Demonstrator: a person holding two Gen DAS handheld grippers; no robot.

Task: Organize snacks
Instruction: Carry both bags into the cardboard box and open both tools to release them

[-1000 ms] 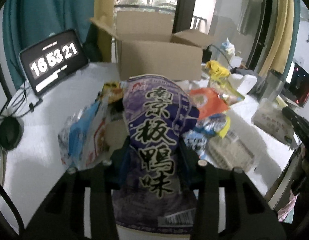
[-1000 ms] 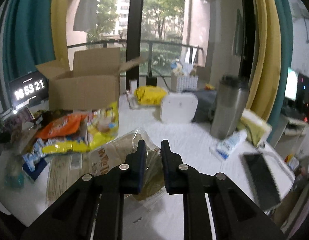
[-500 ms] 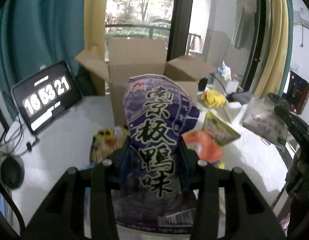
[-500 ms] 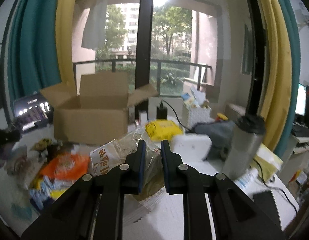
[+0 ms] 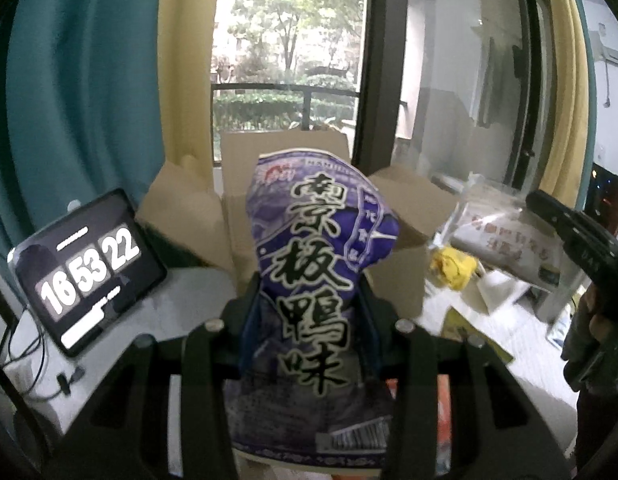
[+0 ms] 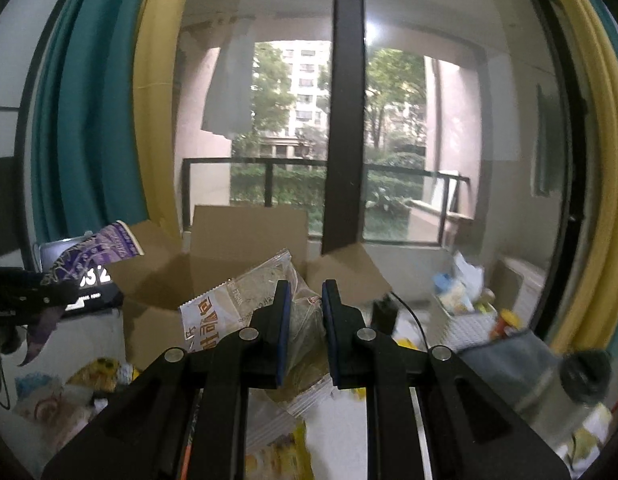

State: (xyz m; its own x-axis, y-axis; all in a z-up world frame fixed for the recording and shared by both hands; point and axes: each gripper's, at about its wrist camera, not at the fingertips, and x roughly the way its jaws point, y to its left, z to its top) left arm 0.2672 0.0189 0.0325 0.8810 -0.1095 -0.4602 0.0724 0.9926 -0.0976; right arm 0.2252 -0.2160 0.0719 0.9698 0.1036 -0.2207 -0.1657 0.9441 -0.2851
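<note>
Between your left claw [image 5: 307, 312] pads sits a purple snack bag [image 5: 317, 264], pinched at its middle and held upright above the bench [image 5: 181, 304]. Your right claw [image 6: 303, 320] pinches a clear-wrapped packet [image 6: 249, 300]. Beyond both stands the open cardboard box [image 6: 245, 240]; a clock tablet [image 5: 89, 264] sits left of it.

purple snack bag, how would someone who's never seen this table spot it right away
Start at the open cardboard box by the balcony window. Right in front of it, lifted off the table, the left tongs are clamped on the purple snack bag. It is the only purple pack, with big black characters outlined in white down its face; the clear, pale pack in the right tongs has red print.
</note>
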